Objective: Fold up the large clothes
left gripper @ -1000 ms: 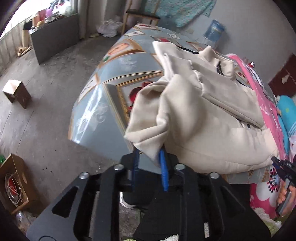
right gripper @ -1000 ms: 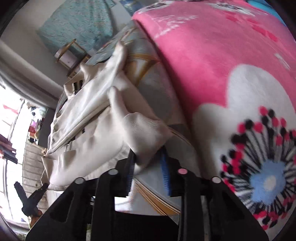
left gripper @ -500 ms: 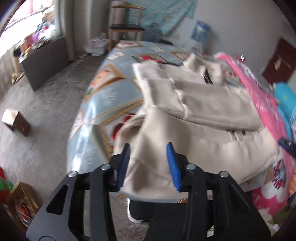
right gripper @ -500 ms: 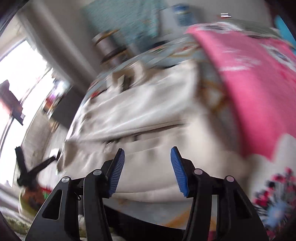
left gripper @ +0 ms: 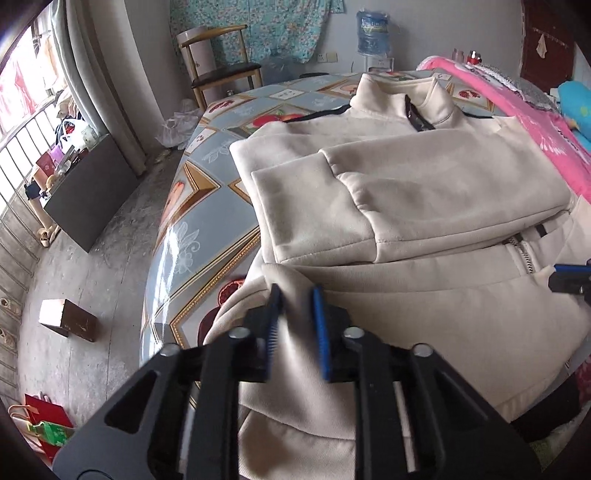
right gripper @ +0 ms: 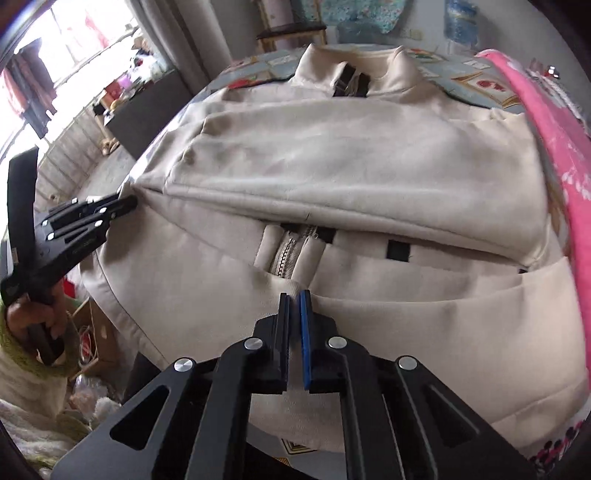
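Observation:
A cream zip-up jacket (left gripper: 424, 192) lies on the table with both sleeves folded across its chest and its collar at the far end; it also shows in the right wrist view (right gripper: 351, 166). My left gripper (left gripper: 295, 295) is at the jacket's lower left hem, its jaws narrowly apart around a fold of the cloth. My right gripper (right gripper: 294, 299) is shut on the hem just below the zipper (right gripper: 291, 251). The left gripper also shows in the right wrist view (right gripper: 122, 205), at the jacket's left edge.
The table has a glossy patterned cloth (left gripper: 195, 229). A pink flowered blanket (left gripper: 535, 125) lies along its right side. A wooden chair (left gripper: 221, 66), a water jug (left gripper: 373, 33), a dark cabinet (left gripper: 88, 192) and a small box (left gripper: 68, 321) stand on the floor around.
Both grippers let go of the sleeve cuffs they held, opened, and moved to the jacket's lower hem. The sleeves now lie folded flat. Both grippers have closed on the hem.

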Tool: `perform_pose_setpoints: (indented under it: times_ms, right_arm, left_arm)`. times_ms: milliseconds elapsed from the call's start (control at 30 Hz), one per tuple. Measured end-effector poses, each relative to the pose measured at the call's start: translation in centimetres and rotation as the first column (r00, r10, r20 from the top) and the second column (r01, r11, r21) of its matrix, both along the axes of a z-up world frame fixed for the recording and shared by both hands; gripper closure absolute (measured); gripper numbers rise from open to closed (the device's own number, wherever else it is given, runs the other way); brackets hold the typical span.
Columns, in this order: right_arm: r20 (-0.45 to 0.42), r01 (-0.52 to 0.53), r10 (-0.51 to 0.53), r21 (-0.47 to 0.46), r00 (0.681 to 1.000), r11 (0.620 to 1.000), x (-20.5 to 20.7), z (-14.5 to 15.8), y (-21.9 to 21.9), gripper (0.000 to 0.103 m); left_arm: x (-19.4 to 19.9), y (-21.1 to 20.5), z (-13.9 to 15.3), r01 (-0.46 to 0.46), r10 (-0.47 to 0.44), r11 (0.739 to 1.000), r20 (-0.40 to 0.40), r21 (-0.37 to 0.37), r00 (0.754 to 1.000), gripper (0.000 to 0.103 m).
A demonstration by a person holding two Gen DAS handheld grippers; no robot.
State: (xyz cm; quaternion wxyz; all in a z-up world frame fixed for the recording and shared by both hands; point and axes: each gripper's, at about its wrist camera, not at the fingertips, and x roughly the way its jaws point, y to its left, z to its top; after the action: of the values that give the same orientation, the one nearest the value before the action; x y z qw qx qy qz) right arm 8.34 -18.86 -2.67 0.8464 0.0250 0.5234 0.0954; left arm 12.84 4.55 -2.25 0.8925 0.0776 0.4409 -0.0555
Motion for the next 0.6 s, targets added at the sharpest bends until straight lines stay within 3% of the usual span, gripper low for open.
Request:
perform_pose_setpoints:
  times_ms: [100,200,267,433,600]
  right_arm:
    - [0.08,0.041,-0.043,0.027,0.996,0.999,-0.8,3.1,0.2,0.098]
    - [0.197,0.046,-0.044,-0.008,0.979,0.999,-1.4,5.9,0.9,0.098]
    - [0.213,0.049,-0.041,-0.036,0.976,0.998,-0.3,5.3,1.3,0.098]
    - [0.156,0.068,-0.058,-0.06,0.986,0.996,2.5,1.3,1.5,0.098]
    - [0.246,0.073,-0.054,-0.067,0.968,0.995,1.6,2.8,1.8,0.098]
  left_arm:
    - [-1.0,0.8,2.6,-0.012,0.015,0.997,0.047,-0.078,0.999,0.098]
    - [-1.5,1.9,5.1,-0.031,0.045,0.992,0.11,-0.124,0.993,0.098]
    - [-0.7,2.3,4.7,-0.039,0.052,0.99,0.091,-0.133,0.994,0.098]
    - [0.7,2.3,1.8,-0.047,0.05,0.993,0.028,-0.106,0.998,0.097]
    - [-0.4,2.6,3.5,-0.031,0.043,0.994,0.103,-0.109,0.994,0.096]
